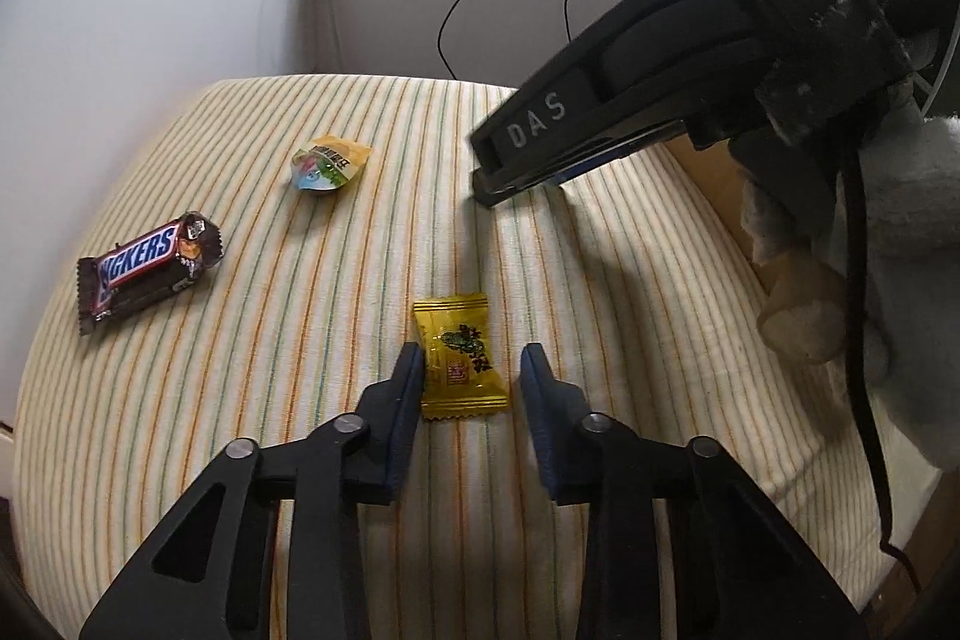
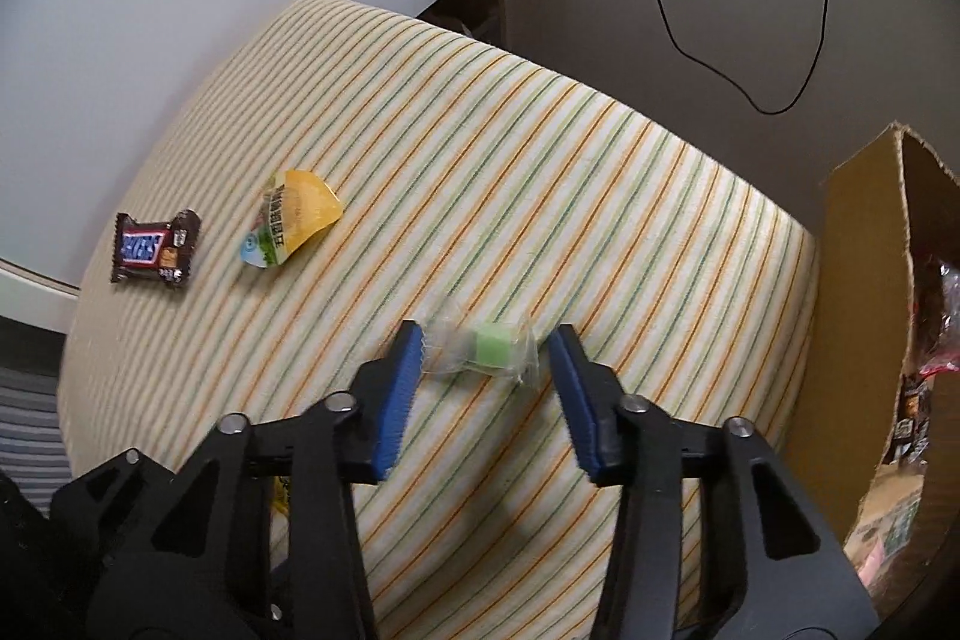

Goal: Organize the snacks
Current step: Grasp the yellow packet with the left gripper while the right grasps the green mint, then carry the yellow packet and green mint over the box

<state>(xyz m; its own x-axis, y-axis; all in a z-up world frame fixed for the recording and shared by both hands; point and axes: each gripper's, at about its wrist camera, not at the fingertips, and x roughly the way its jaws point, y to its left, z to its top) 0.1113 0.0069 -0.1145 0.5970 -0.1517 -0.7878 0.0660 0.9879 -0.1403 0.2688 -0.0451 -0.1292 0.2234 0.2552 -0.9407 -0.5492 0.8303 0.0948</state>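
- Lying on the striped worktop, a yellow candy packet sits between the blue pads of the left hand-held gripper; the left pad touches it, the right stands apart, so it is released.
- The right hand-held gripper is also released around a clear-wrapped green candy.
- At ten o'clock lie a Snickers bar and a yellow pouch.
- A cardboard box stands at three o'clock.

"SNICKERS" stands in white letters on the blue panel of the brown bar wrapper. "DAS" is printed in pale letters on the black body of the right tool. The yellow-and-white pouch bears Chinese characters, and the yellow candy wrapper has small print too fine to read.
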